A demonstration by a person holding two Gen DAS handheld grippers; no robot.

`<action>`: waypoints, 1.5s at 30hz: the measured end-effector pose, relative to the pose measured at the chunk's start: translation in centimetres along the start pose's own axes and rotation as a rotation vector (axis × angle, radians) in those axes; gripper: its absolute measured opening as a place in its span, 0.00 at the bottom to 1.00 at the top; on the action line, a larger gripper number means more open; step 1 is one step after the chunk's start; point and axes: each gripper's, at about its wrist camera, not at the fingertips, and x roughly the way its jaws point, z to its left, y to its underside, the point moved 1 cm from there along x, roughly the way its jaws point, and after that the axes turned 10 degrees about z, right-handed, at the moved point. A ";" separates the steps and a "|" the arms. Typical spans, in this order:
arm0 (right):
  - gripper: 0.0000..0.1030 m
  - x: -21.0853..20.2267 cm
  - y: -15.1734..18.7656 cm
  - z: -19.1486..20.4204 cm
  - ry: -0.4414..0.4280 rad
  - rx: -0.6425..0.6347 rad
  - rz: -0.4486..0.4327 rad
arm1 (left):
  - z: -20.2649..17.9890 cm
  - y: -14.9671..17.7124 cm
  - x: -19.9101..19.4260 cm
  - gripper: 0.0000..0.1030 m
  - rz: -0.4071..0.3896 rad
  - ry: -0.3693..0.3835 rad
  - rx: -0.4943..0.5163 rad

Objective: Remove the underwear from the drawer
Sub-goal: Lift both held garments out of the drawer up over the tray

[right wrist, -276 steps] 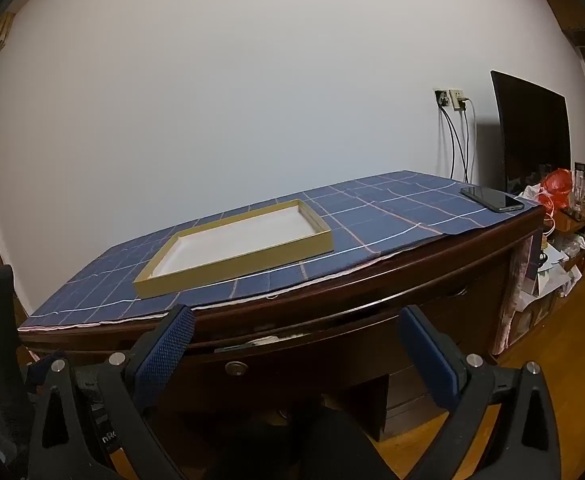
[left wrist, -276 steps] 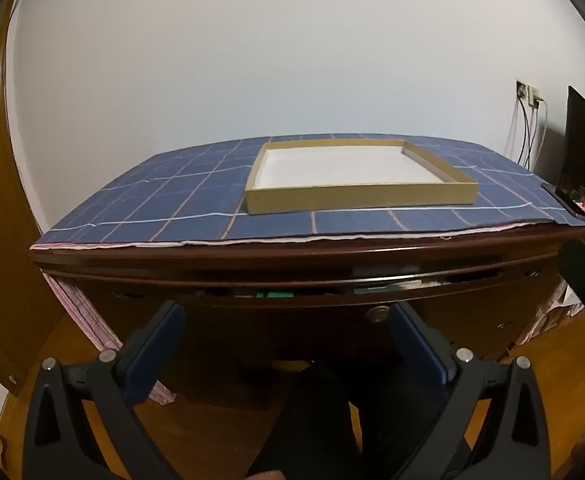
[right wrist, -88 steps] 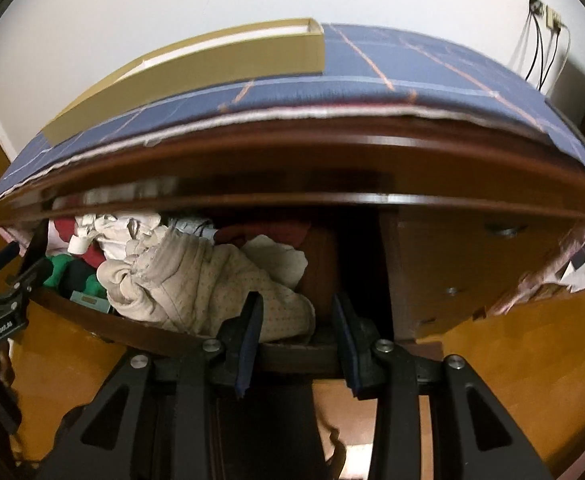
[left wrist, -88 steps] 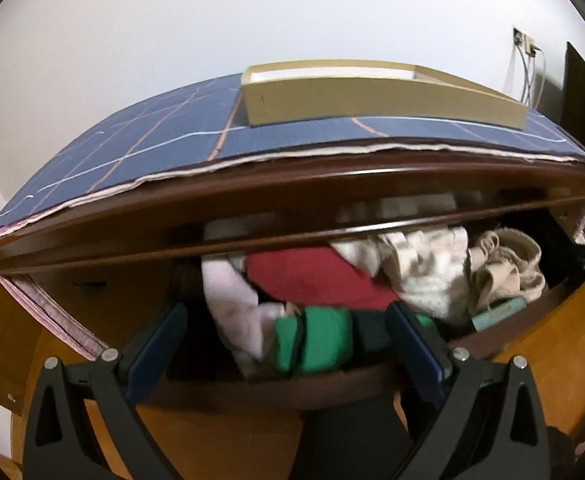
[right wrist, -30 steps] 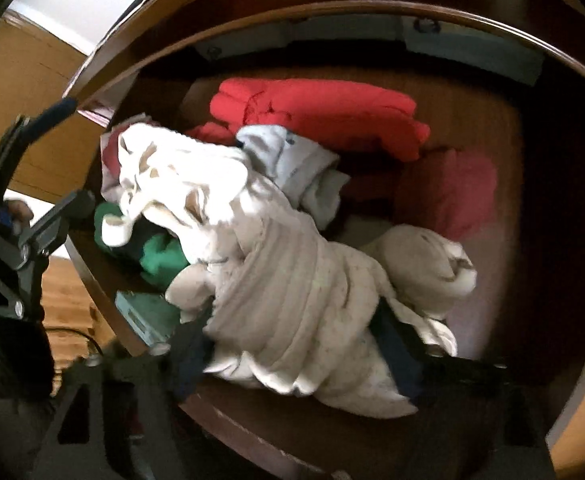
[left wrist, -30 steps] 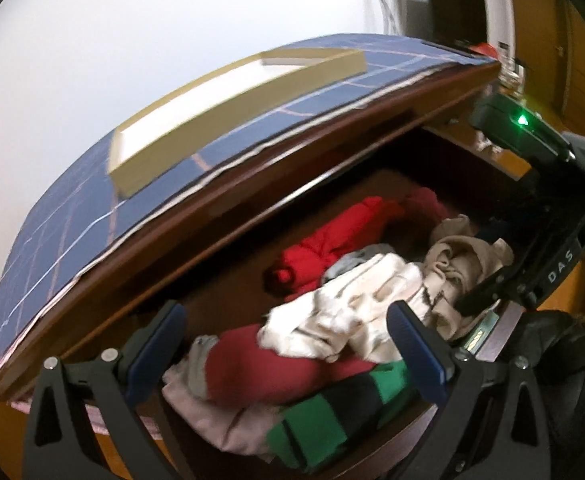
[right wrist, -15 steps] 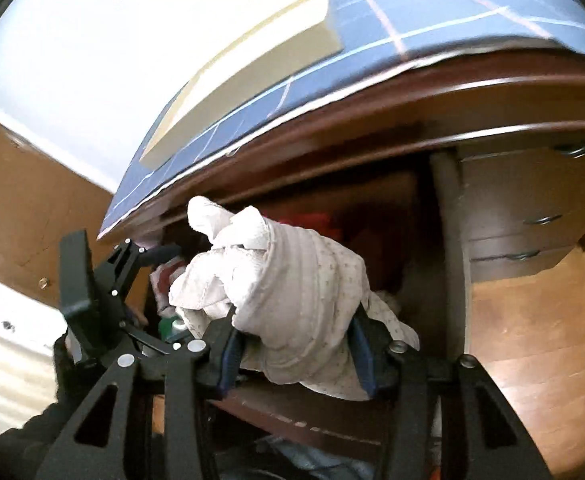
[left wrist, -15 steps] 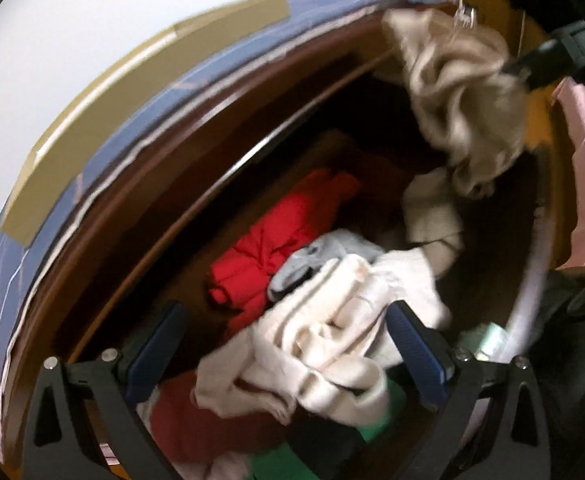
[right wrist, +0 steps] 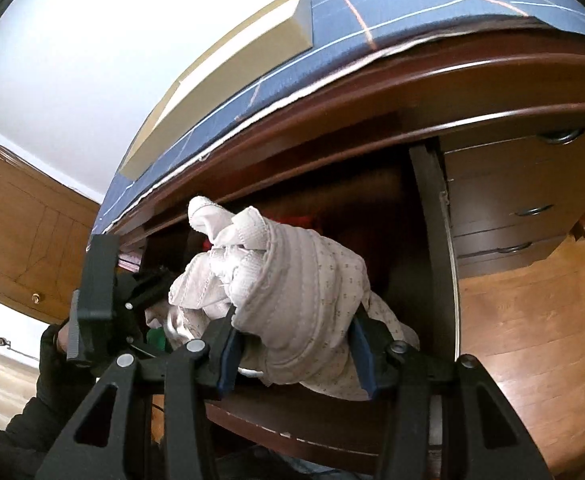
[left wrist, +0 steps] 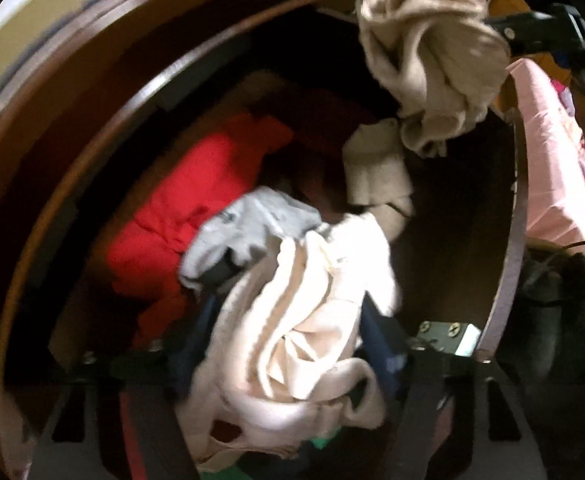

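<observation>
right gripper (right wrist: 294,346) is clamped on a bunched pale dotted underwear (right wrist: 292,280), held up in front of the open drawer (right wrist: 432,208), clear of the pile. left gripper (left wrist: 288,344) is down in the drawer with its blue pads (left wrist: 376,340) either side of a cream garment (left wrist: 312,300); blur prevents telling whether it grips. a red garment (left wrist: 196,208) and a grey garment (left wrist: 252,224) lie behind. a shallow box (right wrist: 232,64) sits on the blue checked cloth (right wrist: 412,4) above.

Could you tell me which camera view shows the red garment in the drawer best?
The left wrist view: the red garment lies broad and unobstructed at the back left of the drawer, though blurred. In the right wrist view only a red sliver shows behind the dotted underwear held by the right gripper.
</observation>
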 end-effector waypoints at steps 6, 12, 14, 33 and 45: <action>0.48 0.0 1.9 0.5 0.045 -0.006 -0.044 | -1.7 0.8 -0.5 0.34 -0.064 -0.015 -0.020; 0.48 -1.9 2.5 3.3 0.186 -0.059 -0.132 | -1.5 3.9 -3.1 0.33 -0.247 0.056 -0.153; 0.48 -2.2 2.8 4.4 0.231 -0.076 -0.154 | -1.7 5.1 -4.6 0.33 -0.321 0.079 -0.179; 0.48 -4.2 5.2 11.5 0.441 -0.191 -0.375 | -1.3 11.5 -13.8 0.33 -0.686 -0.036 -0.350; 0.48 -5.6 4.1 15.9 0.467 -0.266 -0.456 | -0.7 11.8 -17.9 0.33 -0.815 -0.118 -0.402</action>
